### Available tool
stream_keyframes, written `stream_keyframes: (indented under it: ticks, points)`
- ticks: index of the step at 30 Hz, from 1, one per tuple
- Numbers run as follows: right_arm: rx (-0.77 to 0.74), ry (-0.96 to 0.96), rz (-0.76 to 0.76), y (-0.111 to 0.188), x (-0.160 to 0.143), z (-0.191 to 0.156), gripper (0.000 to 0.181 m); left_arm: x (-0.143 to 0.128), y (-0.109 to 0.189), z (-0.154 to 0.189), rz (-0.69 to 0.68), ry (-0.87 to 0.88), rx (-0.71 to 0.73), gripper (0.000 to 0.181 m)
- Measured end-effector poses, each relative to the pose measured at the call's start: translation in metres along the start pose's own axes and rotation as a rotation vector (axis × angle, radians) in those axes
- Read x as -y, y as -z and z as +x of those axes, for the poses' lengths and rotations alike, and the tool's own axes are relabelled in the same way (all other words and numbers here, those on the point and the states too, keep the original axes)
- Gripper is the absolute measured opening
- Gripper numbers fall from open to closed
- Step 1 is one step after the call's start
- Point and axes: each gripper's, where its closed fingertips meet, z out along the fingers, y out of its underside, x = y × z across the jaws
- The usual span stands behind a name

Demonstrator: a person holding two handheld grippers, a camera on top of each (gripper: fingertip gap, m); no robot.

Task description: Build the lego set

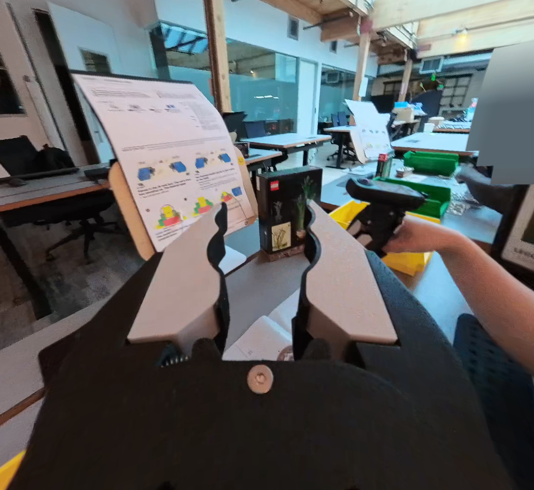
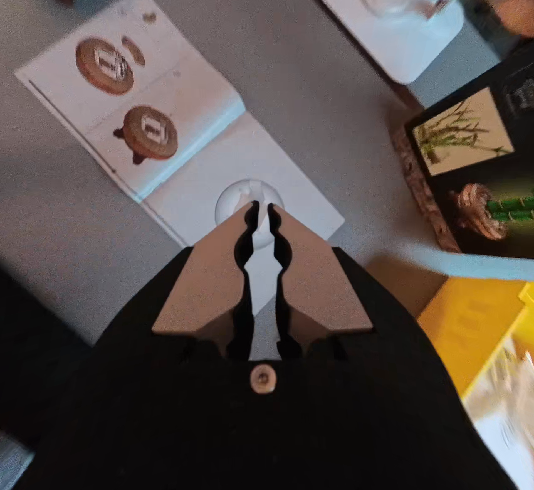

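My left gripper [image 1: 265,213] is open and empty, held up in the air above the grey table [image 1: 260,282]. It faces a black Lego box [image 1: 289,207] standing upright. In the right wrist view my right gripper [image 2: 262,205] points down at an open instruction booklet [image 2: 130,94] on the table. Its jaws are almost together with a narrow gap. Its tips lie over a round clear-white piece [image 2: 231,201] on the booklet's blank page; I cannot tell whether they grip it. The right gripper [image 1: 381,204], held in a hand, also shows in the left wrist view.
A printed sheet on a clipboard stand [image 1: 170,158] stands at the left. Yellow bins [image 1: 404,262] and green bins [image 1: 430,161] sit at the right. In the right wrist view there are a white tray [image 2: 381,28], the black box [image 2: 476,158] and a yellow bin [image 2: 476,331].
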Motion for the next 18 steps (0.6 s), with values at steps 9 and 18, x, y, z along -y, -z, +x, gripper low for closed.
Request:
stream_keyframes:
  ticks: [9,18]
  points:
    - [-0.008,0.030,0.577,-0.026,-0.008,0.039,0.027,-0.146,-0.071,0.062,-0.386,-0.237,-0.192,0.050]
    - [-0.156,0.070,0.570,-0.036,-0.017,0.061,0.028,-0.300,-0.046,0.101,-0.728,-0.241,-0.356,0.065]
